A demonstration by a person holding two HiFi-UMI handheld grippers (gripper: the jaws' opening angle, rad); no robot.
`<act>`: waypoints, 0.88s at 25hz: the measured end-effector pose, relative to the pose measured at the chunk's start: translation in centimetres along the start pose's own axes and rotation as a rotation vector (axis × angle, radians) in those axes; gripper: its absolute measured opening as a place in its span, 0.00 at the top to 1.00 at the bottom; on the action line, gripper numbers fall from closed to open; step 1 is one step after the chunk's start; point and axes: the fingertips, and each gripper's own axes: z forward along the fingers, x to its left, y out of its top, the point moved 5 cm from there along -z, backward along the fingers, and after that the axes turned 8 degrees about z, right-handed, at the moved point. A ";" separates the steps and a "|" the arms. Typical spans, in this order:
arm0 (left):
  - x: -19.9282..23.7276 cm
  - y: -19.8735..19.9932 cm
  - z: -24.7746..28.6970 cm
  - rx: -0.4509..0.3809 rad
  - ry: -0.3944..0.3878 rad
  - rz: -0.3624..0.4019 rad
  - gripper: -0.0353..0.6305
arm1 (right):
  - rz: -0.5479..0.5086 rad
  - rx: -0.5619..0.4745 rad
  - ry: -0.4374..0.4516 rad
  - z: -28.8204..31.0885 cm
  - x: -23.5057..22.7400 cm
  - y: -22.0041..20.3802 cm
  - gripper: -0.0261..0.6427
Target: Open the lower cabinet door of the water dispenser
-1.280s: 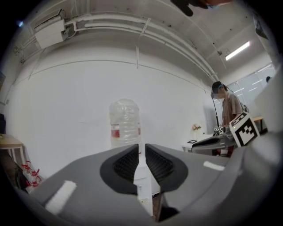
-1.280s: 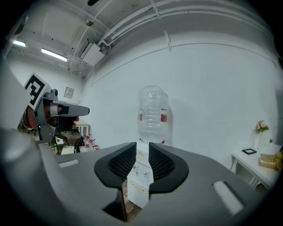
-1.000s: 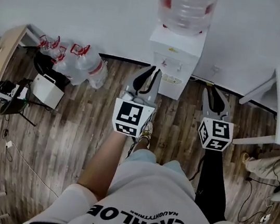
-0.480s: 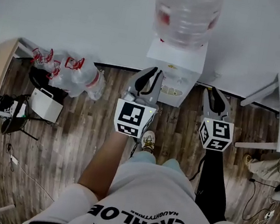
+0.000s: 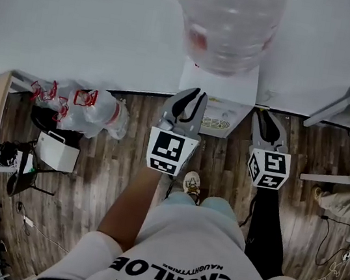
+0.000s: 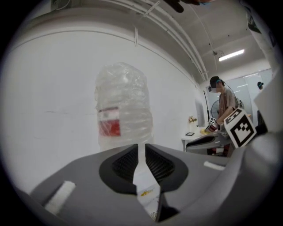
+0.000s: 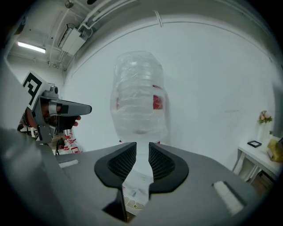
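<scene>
grey left gripper (image 5: 194,94), right gripper (image 5: 262,114) face dispenser (image 5: 235,89).

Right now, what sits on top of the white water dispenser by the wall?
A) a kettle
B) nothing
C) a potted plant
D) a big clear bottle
D: a large clear bottle with a red label stands upright on the water dispenser.

One water dispenser (image 5: 219,87), one water bottle (image 5: 224,18) atop. Two grippers before dispenser: left gripper (image 5: 191,94), right gripper (image 5: 262,114). Three clear jugs (image 5: 94,107) left of dispenser.
</scene>
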 end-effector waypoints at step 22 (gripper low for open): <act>-12.5 -11.9 9.7 0.174 -0.426 0.053 0.86 | -0.056 0.397 0.030 2.3 -6.0 -19.0 0.82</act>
